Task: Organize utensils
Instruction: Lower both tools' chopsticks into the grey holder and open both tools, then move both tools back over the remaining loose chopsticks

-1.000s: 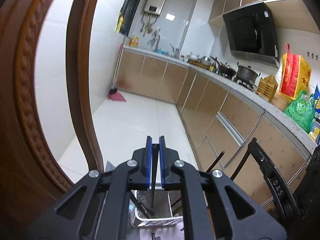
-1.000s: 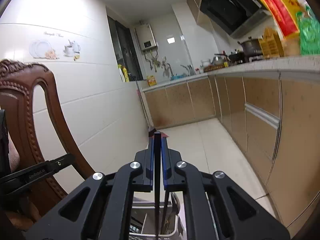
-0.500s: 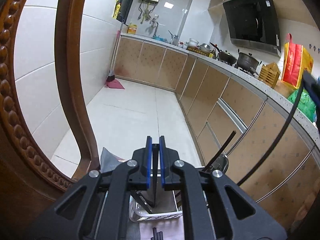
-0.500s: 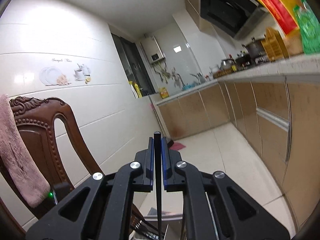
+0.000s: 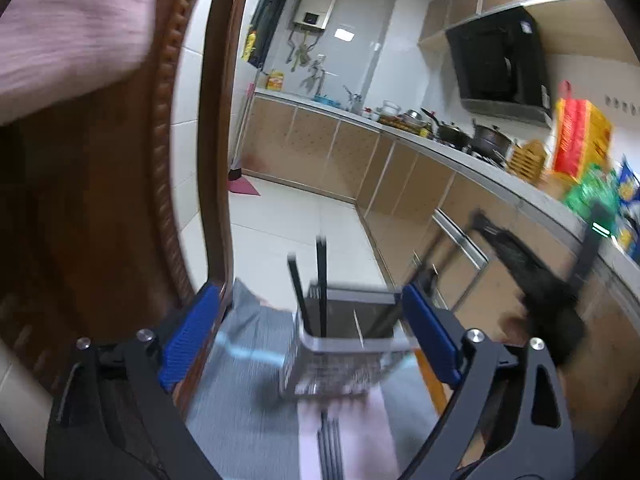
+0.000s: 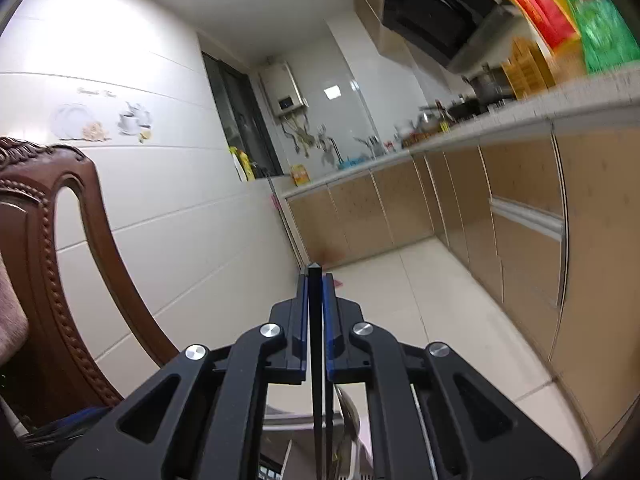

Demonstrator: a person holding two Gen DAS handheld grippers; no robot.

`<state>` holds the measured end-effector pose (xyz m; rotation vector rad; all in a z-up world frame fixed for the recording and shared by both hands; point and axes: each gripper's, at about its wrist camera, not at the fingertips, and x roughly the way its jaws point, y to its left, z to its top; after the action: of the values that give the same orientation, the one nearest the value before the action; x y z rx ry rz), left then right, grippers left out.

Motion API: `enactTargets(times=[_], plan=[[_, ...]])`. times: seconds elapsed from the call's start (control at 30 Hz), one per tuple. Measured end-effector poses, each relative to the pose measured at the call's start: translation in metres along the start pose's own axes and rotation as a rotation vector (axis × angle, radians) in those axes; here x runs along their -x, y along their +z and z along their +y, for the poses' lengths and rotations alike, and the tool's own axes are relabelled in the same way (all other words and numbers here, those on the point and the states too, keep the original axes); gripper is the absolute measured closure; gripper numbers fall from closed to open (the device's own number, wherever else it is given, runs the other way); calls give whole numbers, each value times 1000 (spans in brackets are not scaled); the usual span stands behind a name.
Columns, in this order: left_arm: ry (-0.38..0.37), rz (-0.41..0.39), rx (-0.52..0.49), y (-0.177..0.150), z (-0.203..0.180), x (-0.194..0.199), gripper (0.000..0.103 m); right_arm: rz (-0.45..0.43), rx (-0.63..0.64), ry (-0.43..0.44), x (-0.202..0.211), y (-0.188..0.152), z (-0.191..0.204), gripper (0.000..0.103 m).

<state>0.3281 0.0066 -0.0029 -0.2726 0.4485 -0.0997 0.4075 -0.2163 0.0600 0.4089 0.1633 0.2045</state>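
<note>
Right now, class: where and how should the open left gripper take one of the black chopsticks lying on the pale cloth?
Grip the black chopsticks mid-shaft from above, left gripper fingers straddling across: they lie flat, pointing lengthwise toward the mesh basket.

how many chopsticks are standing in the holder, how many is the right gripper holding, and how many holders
black chopsticks standing in the holder: 2 clear, other dark shapes inside too blurred to count
black chopstick clamped in the right gripper: 1
mesh utensil holder: 1
total: 4

basket point(image 5: 344, 364): metal mesh | chair point(image 6: 60, 280): glossy carved wood | chopstick point(image 6: 316, 340): glossy black
</note>
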Motion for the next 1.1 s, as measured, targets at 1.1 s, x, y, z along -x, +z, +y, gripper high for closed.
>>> enactTargets(times=[1.1], plan=[[-81,124,18,-119,27,61,8,681,271,-195,128,-250,35,56]])
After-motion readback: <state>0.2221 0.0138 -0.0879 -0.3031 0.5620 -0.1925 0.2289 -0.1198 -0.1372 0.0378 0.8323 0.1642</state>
